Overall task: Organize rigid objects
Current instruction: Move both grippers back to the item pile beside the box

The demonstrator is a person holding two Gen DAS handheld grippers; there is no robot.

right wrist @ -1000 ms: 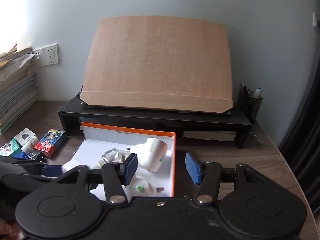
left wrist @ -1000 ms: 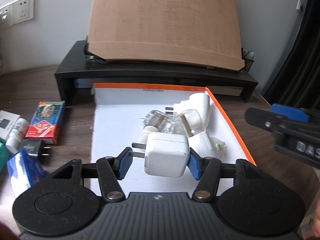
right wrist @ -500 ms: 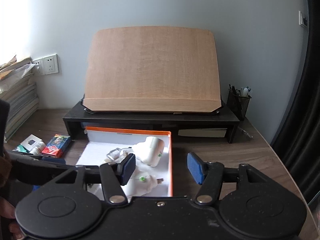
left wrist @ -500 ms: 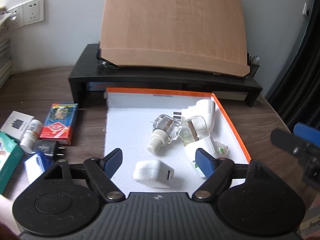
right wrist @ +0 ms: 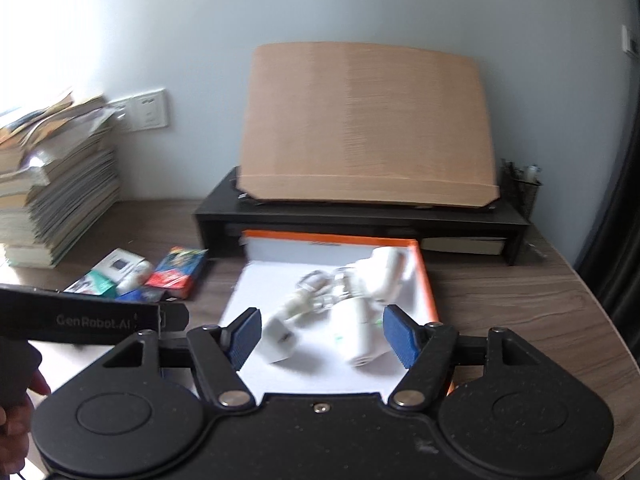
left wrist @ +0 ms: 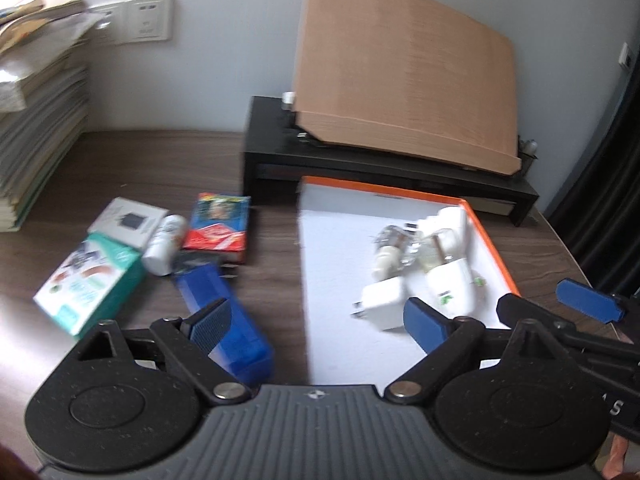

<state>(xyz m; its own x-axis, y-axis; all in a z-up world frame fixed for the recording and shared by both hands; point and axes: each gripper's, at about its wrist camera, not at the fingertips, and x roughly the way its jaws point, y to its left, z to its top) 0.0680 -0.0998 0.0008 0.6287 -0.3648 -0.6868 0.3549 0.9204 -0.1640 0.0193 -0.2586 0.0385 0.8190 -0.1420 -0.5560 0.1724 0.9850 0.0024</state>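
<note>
The left gripper (left wrist: 318, 320) hangs above the dark wooden desk (left wrist: 160, 168), jaws spread wide after just opening, with nothing between the blue pads. The right gripper (right wrist: 322, 334) has also just been opening; its jaws stand well apart and grip nothing, though the box's contents show through the gap.

In the left wrist view, a blue box (left wrist: 228, 320) lies on the desk just under the left-hand pad, at about 10 o'clock from the gripper's middle. At about 2 o'clock, inside the white tray with the orange rim (left wrist: 496, 256), lies the white square charger (left wrist: 384, 304), prongs pointing left, free of both grippers and resting on the tray floor. Just beside it, further right, lies a white plug-in unit with a green mark (left wrist: 452, 284), and behind these a clear glass bottle (left wrist: 394, 246) and another white plug-in body (left wrist: 452, 220), all clustered toward the tray's right wall.

Further out at 10 o'clock sit a green-and-white carton (left wrist: 88, 280), a small white bottle (left wrist: 166, 244), a grey-white box (left wrist: 128, 220) and a red card pack (left wrist: 218, 228), close together. Beyond the tray at 12 o'clock stands a black riser (left wrist: 360, 168) bearing a tilted wooden board (left wrist: 404, 72). A stack of books (left wrist: 36, 120) rises at far 10 o'clock.
</note>
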